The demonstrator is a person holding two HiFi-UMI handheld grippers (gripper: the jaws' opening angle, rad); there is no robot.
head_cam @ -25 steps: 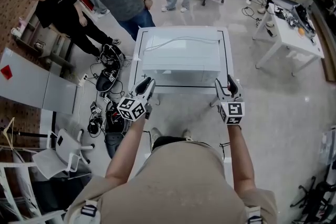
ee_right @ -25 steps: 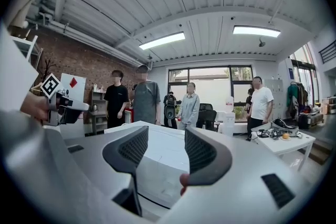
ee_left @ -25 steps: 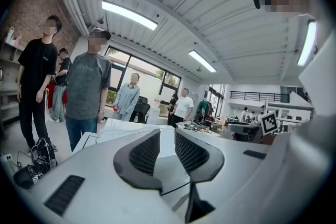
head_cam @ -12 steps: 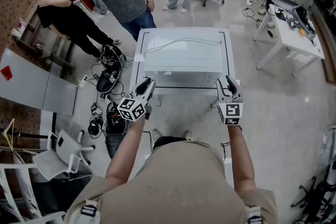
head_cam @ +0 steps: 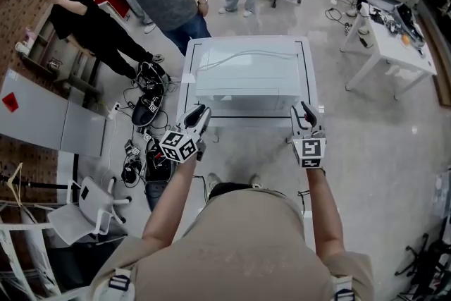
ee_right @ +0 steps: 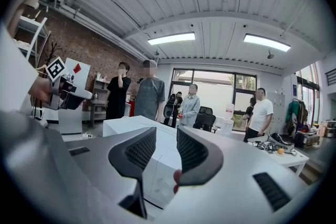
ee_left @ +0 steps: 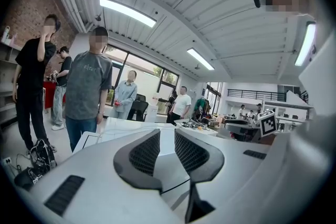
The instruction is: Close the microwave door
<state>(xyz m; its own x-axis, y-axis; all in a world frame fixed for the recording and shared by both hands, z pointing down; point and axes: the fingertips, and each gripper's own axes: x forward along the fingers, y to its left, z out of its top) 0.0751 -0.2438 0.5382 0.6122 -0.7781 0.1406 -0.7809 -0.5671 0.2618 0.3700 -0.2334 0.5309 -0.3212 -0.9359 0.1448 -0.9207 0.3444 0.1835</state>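
The right claw (head_cam: 305, 110), just closed on nothing, and left claw (head_cam: 201, 112), likewise together, front a microwave (head_cam: 246, 77) whose stiff, light door probably wants an edge push.

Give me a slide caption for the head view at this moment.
Person holds left gripper and right gripper, its empty jaws just closed, before the white box-shaped microwave on the white table.
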